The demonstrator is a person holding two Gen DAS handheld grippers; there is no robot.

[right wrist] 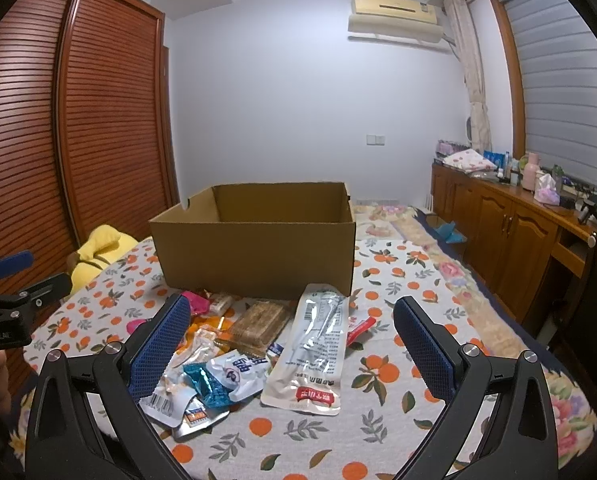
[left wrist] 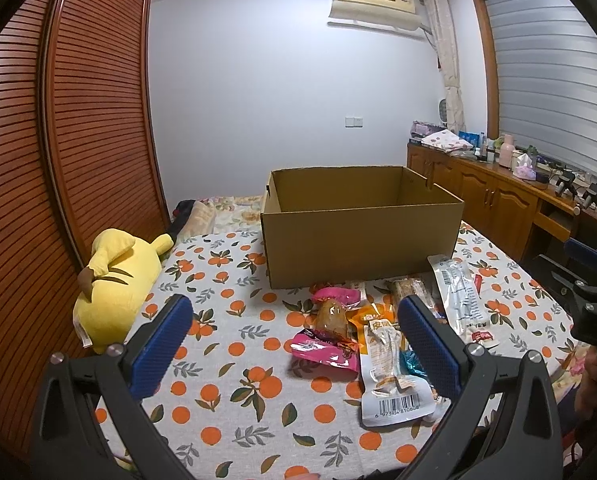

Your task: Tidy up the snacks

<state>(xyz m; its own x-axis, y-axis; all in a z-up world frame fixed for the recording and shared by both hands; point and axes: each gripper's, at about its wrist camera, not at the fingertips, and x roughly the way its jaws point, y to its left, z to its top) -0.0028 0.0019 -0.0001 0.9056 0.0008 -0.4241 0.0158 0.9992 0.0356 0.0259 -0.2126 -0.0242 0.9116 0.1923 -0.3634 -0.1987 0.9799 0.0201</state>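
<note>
We are holding the left gripper (left wrist: 294, 336) and right gripper (right wrist: 292, 336) wide, empty, snack packets (right wrist: 258, 344) just ahead, cardboard box (right wrist: 258, 256) beyond for loading.

The bed (left wrist: 234, 364) wears a white cover printed with oranges and leaves. On it sits an open cardboard box (left wrist: 358, 240) — upright, toward the far side. Just in front of the box lies a loose heap of snack packets (right wrist: 254, 344), some overlapping. A yellow plush toy (left wrist: 114, 288) lies at the bed's left edge, well apart from the heap.
</note>
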